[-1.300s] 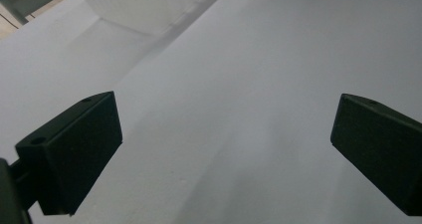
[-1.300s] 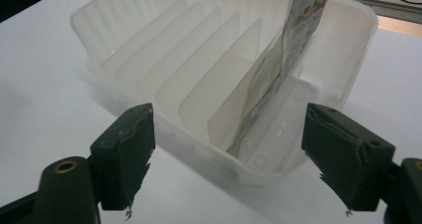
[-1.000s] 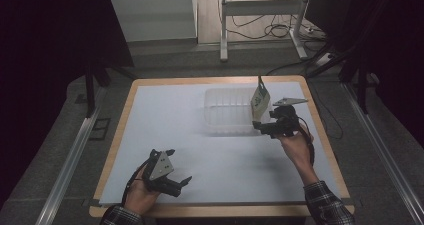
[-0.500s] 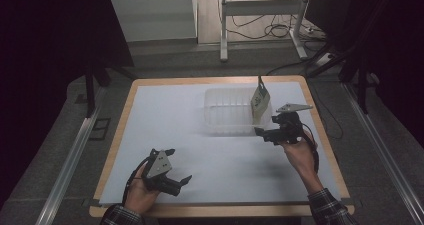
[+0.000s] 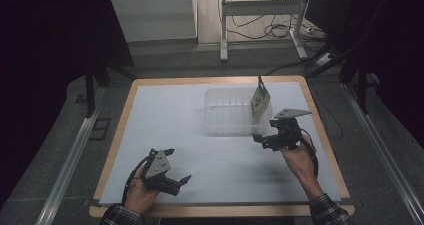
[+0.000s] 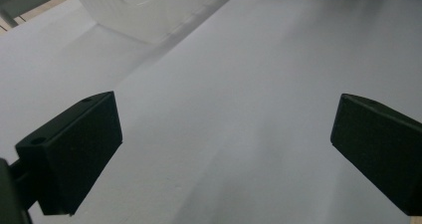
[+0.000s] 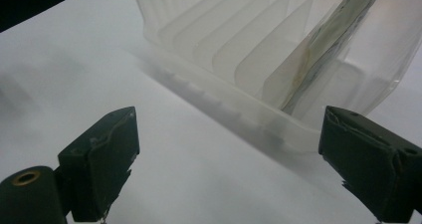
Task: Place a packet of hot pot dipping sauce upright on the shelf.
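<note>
rack: slotted clear rack (image 5: 231, 112) holds a packet (image 5: 260, 101) upright.
right gripper (image 5: 263, 138): jaws spread, empty, beside rack.
left gripper (image 5: 181, 181): spread, idle.
next: likely another item.

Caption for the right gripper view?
Open right gripper faces a clear slotted bin holding one upright packet.

Dim rm, grey floor (image 5: 60, 150), wood-edged table (image 5: 220, 211), metal frame (image 5: 260, 7) w/ cables (image 5: 272, 27) behind

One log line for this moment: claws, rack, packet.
left claw: open, idle | right claw: open, near rack | rack: clear, slotted | packet: upright in rack's right end
</note>
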Motion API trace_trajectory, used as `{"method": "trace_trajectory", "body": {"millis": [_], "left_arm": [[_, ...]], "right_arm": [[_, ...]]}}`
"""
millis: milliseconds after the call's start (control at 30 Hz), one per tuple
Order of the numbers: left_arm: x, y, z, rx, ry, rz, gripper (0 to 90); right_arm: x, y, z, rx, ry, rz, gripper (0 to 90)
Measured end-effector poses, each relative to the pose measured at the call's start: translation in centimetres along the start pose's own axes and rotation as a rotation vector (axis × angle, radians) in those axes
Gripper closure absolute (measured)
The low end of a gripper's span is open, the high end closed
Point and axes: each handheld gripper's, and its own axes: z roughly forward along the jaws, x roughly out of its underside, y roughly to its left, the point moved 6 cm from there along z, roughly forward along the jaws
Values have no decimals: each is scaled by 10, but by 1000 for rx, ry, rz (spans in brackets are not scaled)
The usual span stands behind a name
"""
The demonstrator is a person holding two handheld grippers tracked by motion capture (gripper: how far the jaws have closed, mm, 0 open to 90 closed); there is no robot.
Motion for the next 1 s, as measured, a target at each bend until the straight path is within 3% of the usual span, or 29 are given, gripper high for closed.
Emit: {"method": "trace_trajectory", "body": {"millis": [667,1000], "left_arm": [[-1,0,-3,4,-13,-16,0],[0,0,-4,-6,-8,-12,0]], "right_arm": [[17,16,2,-28,50,-81,26],[25,26,4,-69,52,-76,13]]}}
